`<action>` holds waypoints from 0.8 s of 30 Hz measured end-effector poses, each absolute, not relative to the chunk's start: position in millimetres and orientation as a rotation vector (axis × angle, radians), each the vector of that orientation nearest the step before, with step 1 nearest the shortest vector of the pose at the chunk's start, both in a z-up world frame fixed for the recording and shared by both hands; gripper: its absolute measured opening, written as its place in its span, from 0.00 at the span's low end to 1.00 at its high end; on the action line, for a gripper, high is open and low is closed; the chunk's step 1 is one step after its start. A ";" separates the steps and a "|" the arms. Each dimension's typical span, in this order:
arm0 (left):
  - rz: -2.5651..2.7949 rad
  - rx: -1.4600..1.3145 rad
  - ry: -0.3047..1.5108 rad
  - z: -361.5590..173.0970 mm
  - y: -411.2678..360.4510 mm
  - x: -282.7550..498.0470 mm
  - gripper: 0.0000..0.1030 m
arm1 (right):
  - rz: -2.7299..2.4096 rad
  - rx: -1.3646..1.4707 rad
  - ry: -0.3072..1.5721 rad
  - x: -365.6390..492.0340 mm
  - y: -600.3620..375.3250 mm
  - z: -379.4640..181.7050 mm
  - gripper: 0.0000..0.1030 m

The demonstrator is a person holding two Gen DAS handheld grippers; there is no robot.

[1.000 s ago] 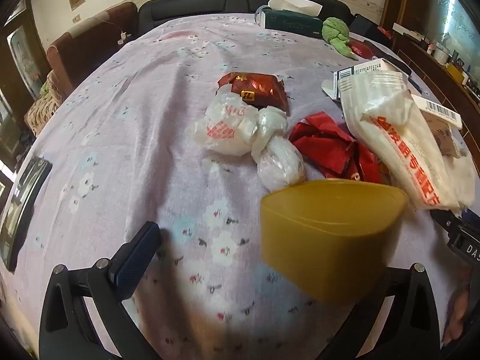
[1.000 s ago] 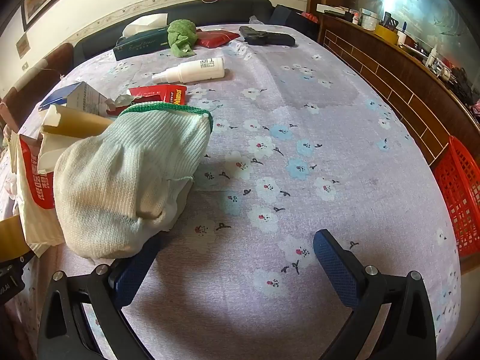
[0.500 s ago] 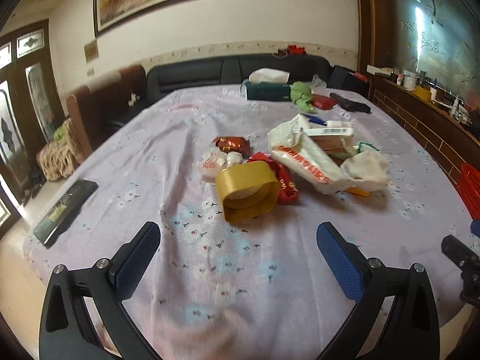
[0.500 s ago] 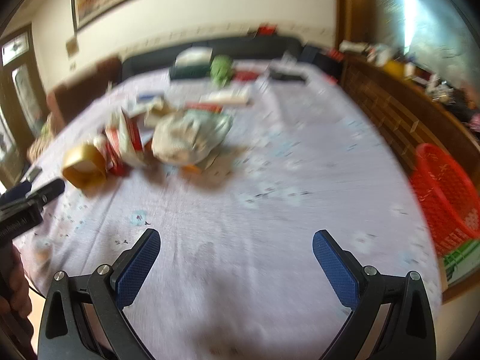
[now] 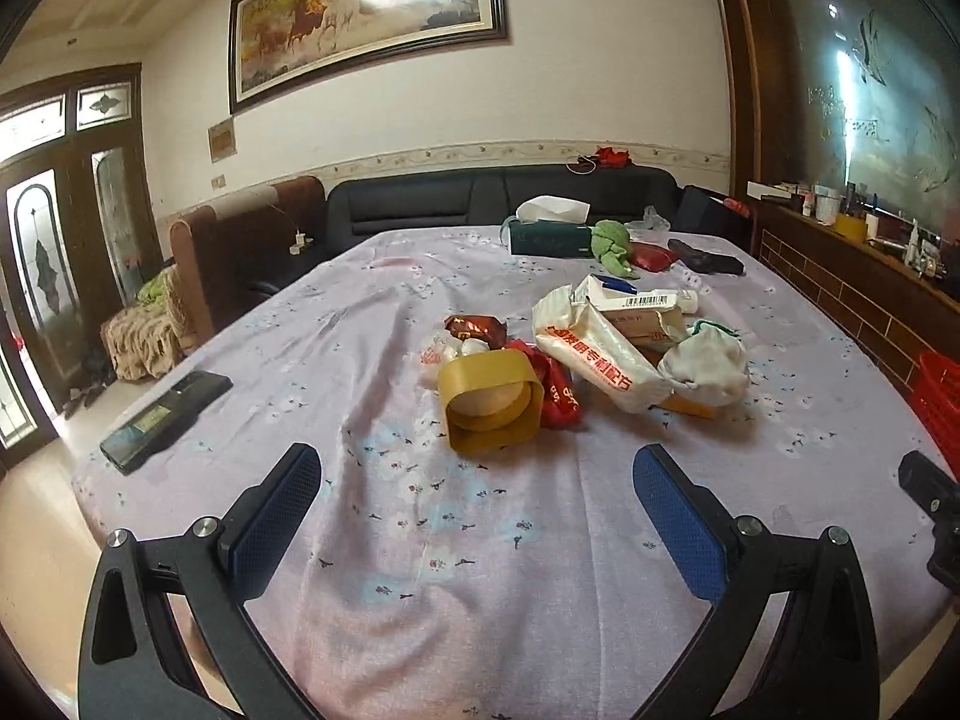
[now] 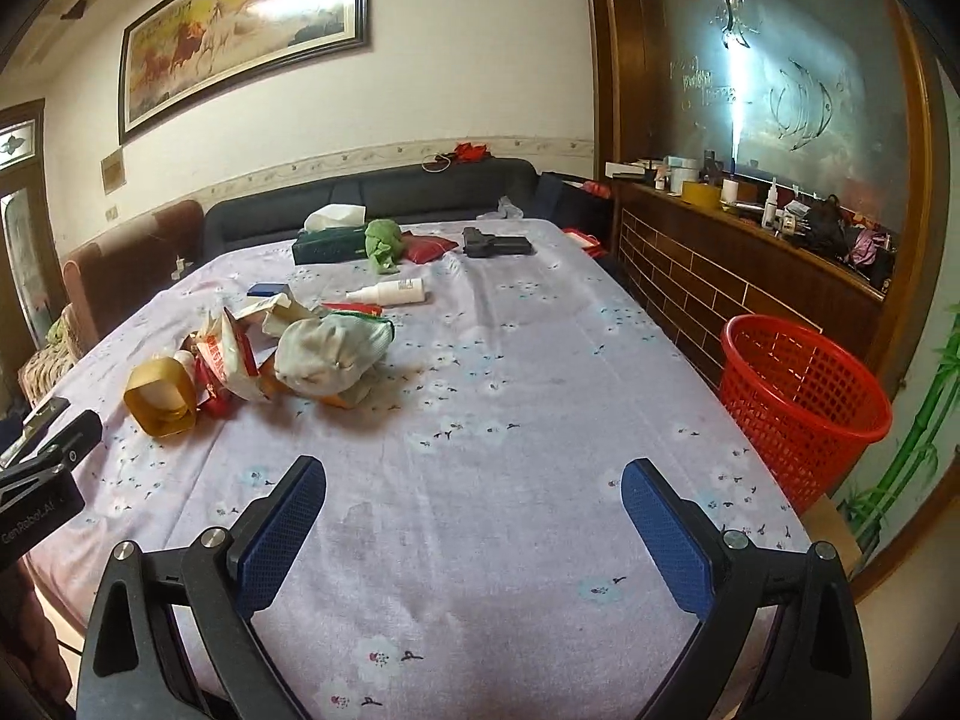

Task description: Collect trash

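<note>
A heap of trash lies mid-table: a yellow plastic cup [image 5: 489, 405] on its side, red wrappers [image 5: 555, 393], a white printed bag [image 5: 591, 354], a crumpled whitish glove [image 5: 708, 363] and a dark red packet [image 5: 477, 327]. The right wrist view shows the same cup [image 6: 161, 397] and glove [image 6: 330, 354] at left. My left gripper [image 5: 477, 534] is open, held back over the near tablecloth, nothing between its fingers. My right gripper [image 6: 474, 531] is open too, over bare cloth. A red mesh basket [image 6: 801, 402] stands on the floor beside the table's right edge.
At the table's far end are a green tissue box [image 5: 549, 238], a green cloth [image 5: 612, 243], a white spray bottle [image 6: 390, 293] and a black object [image 6: 495, 244]. A dark flat device [image 5: 165, 411] lies near the left edge. A sofa [image 5: 498, 198] stands behind.
Both grippers have pulled back and up from the heap; a second ago the cup and the glove filled the views close up, now the whole table shows. The trash has stayed on the table.
</note>
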State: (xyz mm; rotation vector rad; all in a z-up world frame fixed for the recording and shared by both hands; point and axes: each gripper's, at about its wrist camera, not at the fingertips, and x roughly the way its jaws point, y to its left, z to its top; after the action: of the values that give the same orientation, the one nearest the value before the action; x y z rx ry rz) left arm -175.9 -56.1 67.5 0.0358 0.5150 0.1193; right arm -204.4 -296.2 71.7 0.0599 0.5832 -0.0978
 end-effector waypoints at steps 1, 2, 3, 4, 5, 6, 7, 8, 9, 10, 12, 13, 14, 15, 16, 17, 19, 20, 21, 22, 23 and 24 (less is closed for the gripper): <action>0.121 0.036 0.522 65.7 -56.0 -174.6 1.00 | -0.098 0.060 0.587 -204.4 -296.2 69.2 0.96; 0.119 0.037 0.528 64.0 -56.0 -173.6 1.00 | -0.094 0.056 0.598 -203.3 -295.4 66.9 0.96; 0.118 0.037 0.534 62.5 -55.9 -172.9 1.00 | -0.093 0.053 0.603 -202.9 -294.8 65.8 0.96; 0.119 0.035 0.540 61.3 -55.8 -172.3 1.00 | -0.093 0.051 0.606 -202.8 -294.1 64.9 0.96; 0.117 0.034 0.544 60.6 -55.6 -171.8 1.00 | -0.093 0.046 0.605 -203.1 -293.3 64.6 0.96; 0.115 0.032 0.548 60.2 -55.5 -171.3 1.00 | -0.096 0.041 0.605 -203.4 -292.5 64.5 0.96; 0.115 0.032 0.549 60.0 -55.5 -171.1 1.00 | -0.099 0.037 0.605 -203.4 -291.7 64.7 0.96; 0.115 0.031 0.551 59.6 -53.7 -170.0 1.00 | -0.101 0.033 0.603 -203.6 -290.7 64.9 0.96; 0.117 0.032 0.551 58.8 -53.5 -171.2 1.00 | -0.101 0.032 0.603 -203.6 -290.4 65.0 0.96; 0.118 0.033 0.550 58.5 -53.2 -171.1 1.00 | -0.099 0.031 0.605 -203.4 -290.2 64.7 0.96; 0.118 0.032 0.552 57.7 -52.5 -170.6 1.00 | -0.097 0.030 0.607 -203.0 -288.9 64.8 0.96; 0.118 0.031 0.553 57.1 -52.1 -170.4 1.00 | -0.096 0.030 0.610 -202.7 -288.8 64.4 0.96; 0.118 0.031 0.553 56.6 -51.9 -170.3 1.00 | -0.096 0.030 0.612 -202.3 -288.6 64.3 0.96; 0.119 0.032 0.552 56.2 -51.7 -170.2 1.00 | -0.096 0.031 0.614 -202.1 -288.4 63.9 0.96; 0.119 0.032 0.552 58.1 -52.6 -171.7 1.00 | -0.095 0.032 0.616 -202.0 -288.1 63.4 0.96; 0.117 0.031 0.552 57.8 -52.2 -171.8 1.00 | -0.094 0.033 0.617 -201.8 -288.0 63.5 0.96; 0.118 0.029 0.551 58.1 -52.3 -172.0 1.00 | -0.094 0.036 0.620 -201.6 -288.9 63.3 0.96; 0.119 0.031 0.550 57.7 -52.3 -172.2 1.00 | -0.094 0.037 0.621 -201.6 -289.2 63.3 0.96; 0.118 0.032 0.550 57.2 -52.2 -172.3 1.00 | -0.094 0.038 0.623 -201.4 -289.6 63.0 0.96; 0.119 0.032 0.550 56.7 -52.0 -172.2 1.00 | -0.095 0.038 0.623 -201.1 -289.3 62.9 0.96; 0.119 0.033 0.552 57.0 -51.5 -171.6 1.00 | -0.096 0.037 0.625 -200.6 -289.0 62.7 0.96; 0.119 0.031 0.551 58.0 -52.1 -171.4 1.00 | -0.095 0.037 0.626 -200.4 -288.7 62.6 0.96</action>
State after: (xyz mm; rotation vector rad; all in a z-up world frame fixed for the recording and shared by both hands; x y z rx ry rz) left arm -171.4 -52.1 58.0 0.0309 0.5511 0.1191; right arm -200.4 -288.7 62.6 0.0373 0.6264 -0.0945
